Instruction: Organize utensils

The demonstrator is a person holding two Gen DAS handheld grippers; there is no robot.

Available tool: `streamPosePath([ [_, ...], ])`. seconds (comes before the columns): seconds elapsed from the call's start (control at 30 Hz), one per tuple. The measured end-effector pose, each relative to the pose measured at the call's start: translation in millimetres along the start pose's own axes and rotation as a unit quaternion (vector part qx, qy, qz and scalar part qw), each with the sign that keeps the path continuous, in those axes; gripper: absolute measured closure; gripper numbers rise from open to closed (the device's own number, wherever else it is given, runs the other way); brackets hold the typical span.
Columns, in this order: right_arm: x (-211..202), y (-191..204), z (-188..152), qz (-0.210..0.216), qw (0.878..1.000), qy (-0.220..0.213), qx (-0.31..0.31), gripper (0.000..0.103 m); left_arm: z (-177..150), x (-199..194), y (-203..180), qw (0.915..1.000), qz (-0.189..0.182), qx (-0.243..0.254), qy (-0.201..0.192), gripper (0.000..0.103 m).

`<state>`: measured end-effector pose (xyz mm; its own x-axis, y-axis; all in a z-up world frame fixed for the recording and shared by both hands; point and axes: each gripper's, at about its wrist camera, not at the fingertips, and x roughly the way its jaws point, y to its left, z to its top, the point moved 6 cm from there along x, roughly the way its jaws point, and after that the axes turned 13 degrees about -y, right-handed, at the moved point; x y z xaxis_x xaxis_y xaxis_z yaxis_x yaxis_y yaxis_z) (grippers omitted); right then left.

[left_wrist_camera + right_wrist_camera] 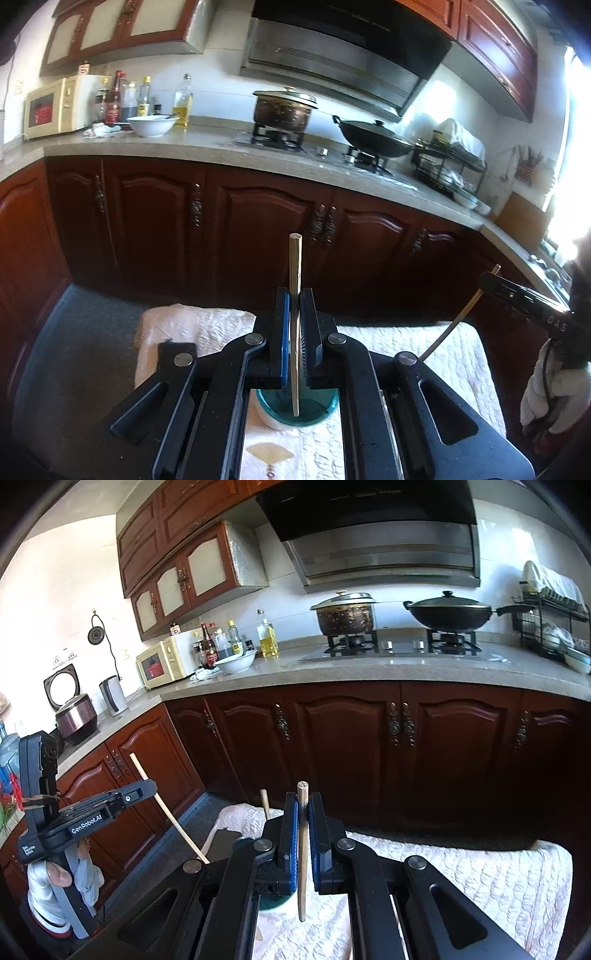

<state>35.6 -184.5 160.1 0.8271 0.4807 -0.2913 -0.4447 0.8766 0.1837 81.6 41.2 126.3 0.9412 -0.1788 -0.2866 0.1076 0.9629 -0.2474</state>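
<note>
My left gripper (294,295) is shut on a pale wooden chopstick (295,258) held upright, its lower tip over a teal holder cup (295,410) on a white quilted cloth (192,332). My right gripper (303,801) is shut on a darker chopstick (303,849), also upright, its tip above the cloth (480,871). The cup (273,901) shows partly, left of that tip. Another stick (264,803) rises behind the left finger. The left gripper (147,788) with its chopstick (168,812) shows at left; the right gripper (487,280) shows at right in the left wrist view.
Dark wooden cabinets (351,738) stand behind the cloth-covered table under a stone counter (295,679). On the counter are a pot (345,616), a wok (448,614), a white bowl (236,661), bottles, a microwave (162,662) and a dish rack (550,627).
</note>
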Motion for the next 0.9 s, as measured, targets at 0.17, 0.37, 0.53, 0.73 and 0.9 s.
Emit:
streamPosePath([
  [0.17, 24, 15, 8, 0.013, 1.000, 0.001, -0.005, 0.098, 1, 14, 12, 0.9998, 0.018, -0.002, -0.005, 0.099],
  [0.37, 60, 28, 5, 0.021, 1.000, 0.010, -0.014, 0.098, -11, 35, 19, 0.9993, 0.038, 0.003, 0.001, 0.099],
  [0.53, 86, 26, -8, 0.022, 0.999, 0.023, -0.009, 0.098, -25, 53, 23, 0.9988, 0.045, -0.004, 0.017, 0.099],
  [0.73, 107, 19, -24, 0.025, 0.999, 0.044, -0.003, 0.098, -41, 63, 23, 0.9984, 0.045, -0.001, 0.034, 0.099],
  [0.9, 121, 13, -38, 0.029, 0.998, 0.063, 0.006, 0.098, -50, 69, 21, 0.9980, 0.047, 0.001, 0.044, 0.099],
])
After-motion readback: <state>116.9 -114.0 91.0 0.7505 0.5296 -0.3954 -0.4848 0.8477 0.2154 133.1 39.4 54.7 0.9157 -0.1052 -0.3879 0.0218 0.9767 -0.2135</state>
